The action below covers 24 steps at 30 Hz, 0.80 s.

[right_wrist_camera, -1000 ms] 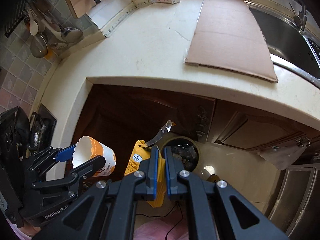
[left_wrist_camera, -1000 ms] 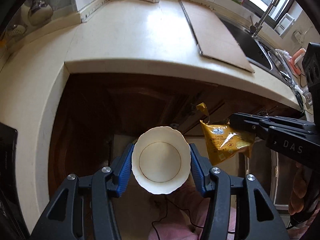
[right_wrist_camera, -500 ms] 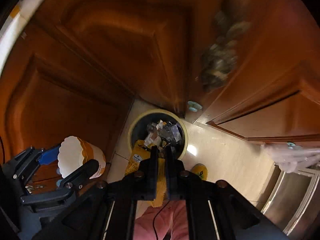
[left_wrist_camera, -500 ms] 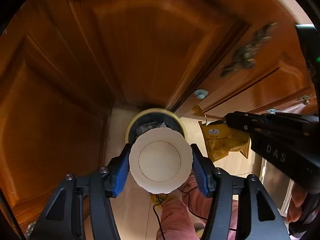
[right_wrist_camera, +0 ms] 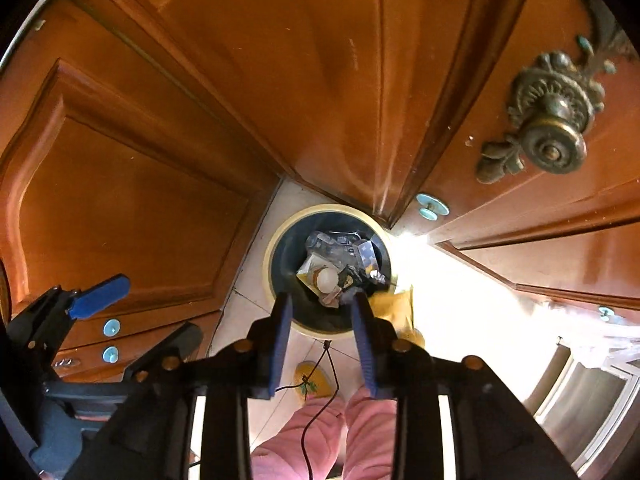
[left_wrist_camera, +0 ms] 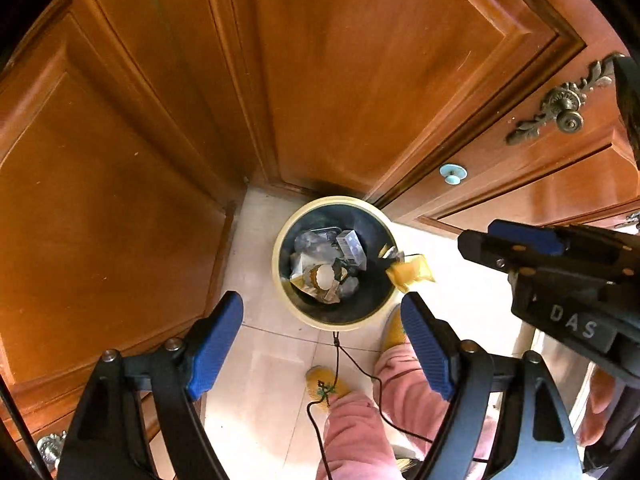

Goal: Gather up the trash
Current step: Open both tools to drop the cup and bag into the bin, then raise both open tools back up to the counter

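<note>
paper cup point(left_wrist_camera: 325, 276) now released into the bin point(left_wrist_camera: 280, 280), yellow wrapper point(left_wrist_camera: 412, 274) falling at its rim; left gripper point(left_wrist_camera: 322, 344) and right gripper point(right_wrist_camera: 322, 320) jaws opening, empty; best kept centred above the opening.

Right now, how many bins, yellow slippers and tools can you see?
Bin: 1
Yellow slippers: 2
Tools: 2 (left tool and right tool, both opening, nothing between the jaws)
Total: 5
</note>
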Each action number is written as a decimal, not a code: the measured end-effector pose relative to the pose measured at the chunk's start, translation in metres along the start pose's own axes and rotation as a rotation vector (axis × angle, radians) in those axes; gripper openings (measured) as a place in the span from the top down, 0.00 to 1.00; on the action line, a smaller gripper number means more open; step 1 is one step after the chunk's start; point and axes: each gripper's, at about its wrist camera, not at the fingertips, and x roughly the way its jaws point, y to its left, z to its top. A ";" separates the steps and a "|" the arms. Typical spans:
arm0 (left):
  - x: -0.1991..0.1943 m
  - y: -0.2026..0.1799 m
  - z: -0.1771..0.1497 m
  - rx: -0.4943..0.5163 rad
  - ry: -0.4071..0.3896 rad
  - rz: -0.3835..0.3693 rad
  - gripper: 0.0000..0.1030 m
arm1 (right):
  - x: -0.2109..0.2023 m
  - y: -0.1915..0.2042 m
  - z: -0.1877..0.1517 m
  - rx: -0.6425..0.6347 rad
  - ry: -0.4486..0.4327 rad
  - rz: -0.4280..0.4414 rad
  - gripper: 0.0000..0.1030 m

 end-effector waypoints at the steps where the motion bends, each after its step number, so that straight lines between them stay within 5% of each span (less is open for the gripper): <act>1: -0.002 0.000 0.000 -0.004 -0.001 0.000 0.23 | -0.002 0.000 -0.001 -0.001 -0.005 0.005 0.70; 16: -0.027 0.014 -0.008 -0.065 -0.051 0.002 0.23 | -0.044 -0.021 -0.003 0.061 -0.070 0.082 0.70; 24: -0.083 0.016 -0.007 -0.093 -0.103 -0.049 0.23 | -0.104 -0.025 -0.015 0.085 -0.132 0.098 0.70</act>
